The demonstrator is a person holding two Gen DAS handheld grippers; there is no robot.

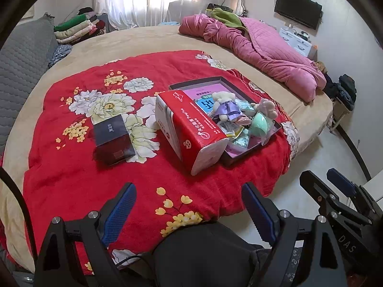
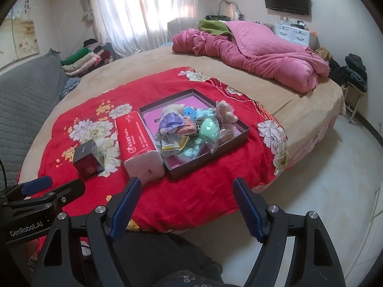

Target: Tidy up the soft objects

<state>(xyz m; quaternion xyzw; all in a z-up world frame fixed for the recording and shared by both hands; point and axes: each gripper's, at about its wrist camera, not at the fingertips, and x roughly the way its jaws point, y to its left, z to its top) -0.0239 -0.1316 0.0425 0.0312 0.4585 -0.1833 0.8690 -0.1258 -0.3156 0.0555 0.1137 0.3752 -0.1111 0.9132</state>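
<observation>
A shallow dark box [image 1: 253, 147] [image 2: 235, 138] sits on a red floral blanket [image 1: 71, 167] [image 2: 191, 198]. It holds a plush bear in a purple dress [image 1: 225, 106] [image 2: 171, 119], a mint green soft piece [image 1: 262, 125] [image 2: 209, 129], a bagged plush [image 1: 267, 106] [image 2: 226, 113] and several small packets. A red tissue pack [image 1: 184, 126] [image 2: 137, 141] lies against the box's left side. A dark cube box [image 1: 112, 141] [image 2: 87, 159] stands further left. My left gripper [image 1: 189, 205] [image 2: 51, 186] and right gripper [image 2: 186, 201] [image 1: 320, 179] are open and empty, near the blanket's front edge.
The round bed [image 1: 148, 40] [image 2: 299, 105] carries a pink quilt [image 1: 270, 50] [image 2: 263, 52] at the far right. Folded clothes [image 1: 76, 27] [image 2: 83, 59] are stacked at the back left beside a grey headboard [image 1: 21, 64]. White floor [image 2: 335, 179] lies to the right.
</observation>
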